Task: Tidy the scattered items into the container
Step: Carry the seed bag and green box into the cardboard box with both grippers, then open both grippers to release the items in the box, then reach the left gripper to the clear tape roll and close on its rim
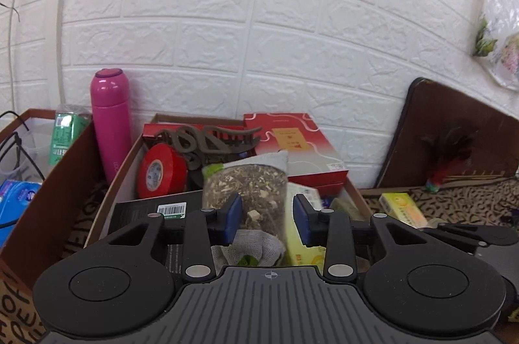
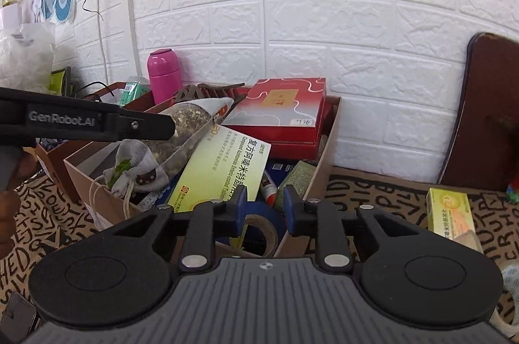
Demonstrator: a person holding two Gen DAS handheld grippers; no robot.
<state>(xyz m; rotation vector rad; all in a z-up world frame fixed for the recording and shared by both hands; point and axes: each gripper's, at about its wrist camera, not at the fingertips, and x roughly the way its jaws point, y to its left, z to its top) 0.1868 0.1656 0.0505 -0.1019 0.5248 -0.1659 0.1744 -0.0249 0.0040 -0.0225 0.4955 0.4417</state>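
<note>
- Far left of cardboard box [image 1: 107,191]: second brown box [image 1: 48,181] w/ green packet [image 1: 66,129] and blue pack [image 1: 13,198] inside.
- Just left of cardboard box, against white brick wall [image 1: 259,35]: pink bottle [image 1: 112,120], upright, lid on.
- Inside cardboard box, back left: red tape roll [image 1: 160,170] on edge, brown hair claw [image 1: 207,141] draped above it.
- Inside box, centre: herb sachet bag [image 1: 246,191], clear front, grey cloth top, propped on other contents; tied cloth end w/ green leaf [image 2: 121,170] hangs over box's left rim in right wrist view.
- Left gripper [image 1: 267,219]: blue pads apart, gap approx. sachet-wide, sachet showing betw. them; contact w/ pads – can't tell. In right wrist view, arm of it lies across sachet's left side.
- Inside box, back right: red patterned gift box [image 1: 292,146], flat, stacked on another red box.
- Inside box, front right: yellow-green medicine carton [image 2: 223,178] leaning under sachet; glue stick [image 2: 267,186] and green patterned packet [image 2: 296,178] just right of it.
- Right gripper [image 2: 264,209]: pads parted, nothing betw. them, poised over box's near right corner above blue tape roll [image 2: 262,225].
- Right of box, on letter-print cloth [image 2: 373,194]: small yellow carton [image 2: 449,214], apart from box.
- Far right, leaning on wall: dark brown board [image 2: 489,110].
</note>
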